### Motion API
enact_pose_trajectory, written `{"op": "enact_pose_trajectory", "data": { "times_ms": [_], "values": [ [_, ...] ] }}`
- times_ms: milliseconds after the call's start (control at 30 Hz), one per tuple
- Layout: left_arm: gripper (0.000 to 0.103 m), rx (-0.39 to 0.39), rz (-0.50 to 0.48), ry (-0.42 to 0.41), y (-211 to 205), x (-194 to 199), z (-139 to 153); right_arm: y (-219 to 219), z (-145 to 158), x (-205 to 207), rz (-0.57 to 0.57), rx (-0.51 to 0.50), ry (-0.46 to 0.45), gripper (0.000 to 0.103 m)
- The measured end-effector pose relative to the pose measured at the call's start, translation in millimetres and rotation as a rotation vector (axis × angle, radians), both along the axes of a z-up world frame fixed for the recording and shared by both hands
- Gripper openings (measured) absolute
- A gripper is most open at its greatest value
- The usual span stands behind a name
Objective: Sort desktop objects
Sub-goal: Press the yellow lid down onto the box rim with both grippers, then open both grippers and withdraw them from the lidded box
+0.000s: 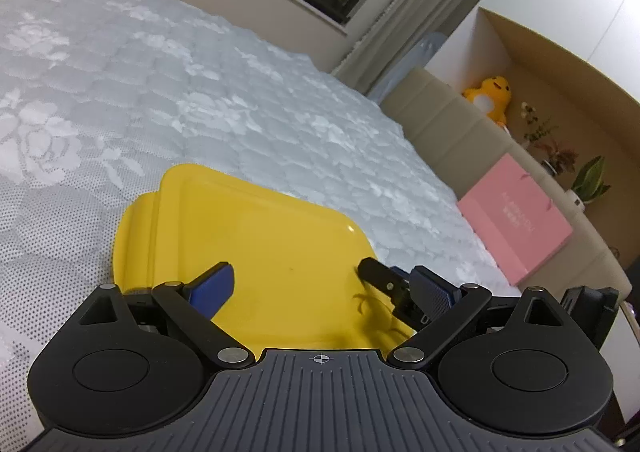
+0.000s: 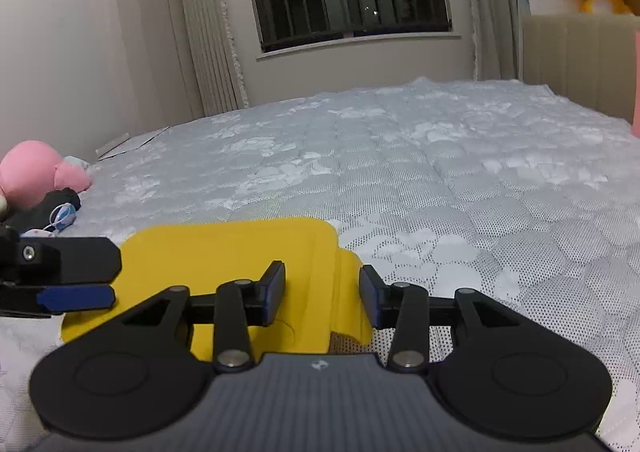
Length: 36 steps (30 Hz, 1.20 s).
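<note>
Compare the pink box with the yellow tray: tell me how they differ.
The pink box leans tilted against the beige headboard; the yellow tray lies flat on the bed cover. The pink box looks matte with faint print, the yellow tray glossy and plain. The yellow tray has a raised rim; the pink box has flat faces. Both are roughly rectangular.

The right gripper (image 2: 323,294), jaws parted, straddles a yellow tray's (image 2: 224,252) rim on the bed (image 2: 440,155).

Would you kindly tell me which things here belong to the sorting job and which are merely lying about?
Job:
yellow tray on the bed
left gripper
right gripper

Lying about:
pink box
yellow plush toy
pink plush toy
potted plants
</note>
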<state>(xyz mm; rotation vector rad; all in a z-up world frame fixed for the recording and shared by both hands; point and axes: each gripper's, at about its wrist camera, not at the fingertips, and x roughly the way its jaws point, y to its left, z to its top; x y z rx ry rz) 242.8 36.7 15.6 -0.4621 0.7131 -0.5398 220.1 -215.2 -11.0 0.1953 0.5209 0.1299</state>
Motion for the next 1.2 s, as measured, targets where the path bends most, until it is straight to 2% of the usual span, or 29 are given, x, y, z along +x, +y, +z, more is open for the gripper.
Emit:
{"op": "enact_pose_trajectory", "data": {
  "times_ms": [133, 333, 500, 633, 767, 833, 867, 1033, 1200],
  "values": [
    [0.097, -0.017, 0.001, 0.006, 4, 1, -1, 2, -3, 4, -0.001, 0.003, -0.012, 0.045],
    [0.097, -0.001, 0.016, -0.005, 3, -5, 3, 3, -3, 7, 0.003, -0.016, -0.022, 0.046],
    [0.097, 0.066, 0.049, -0.046, 5, -27, 9, 1, 3, -1, 0.025, -0.022, -0.022, 0.045],
    [0.097, 0.115, 0.091, -0.079, 8, -59, 13, -5, 14, -20, 0.024, -0.050, -0.075, 0.046],
    [0.097, 0.167, 0.139, -0.081, 14, -91, 21, -13, 23, -42, 0.034, 0.022, -0.082, 0.052],
    [0.097, 0.176, 0.169, -0.077, 19, -104, 26, -15, 26, -57, 0.038, 0.047, -0.088, 0.066],
    [0.097, 0.188, 0.185, -0.078, 21, -109, 28, -16, 26, -65, 0.036, 0.050, -0.099, 0.070],
    [0.098, 0.338, 0.256, -0.070, 15, -127, 23, -15, 18, -100, 0.021, 0.025, -0.130, 0.081],
    [0.098, 0.336, 0.270, -0.018, 10, -139, 3, -17, 3, -123, 0.006, 0.047, -0.107, 0.091]
  ]
}}
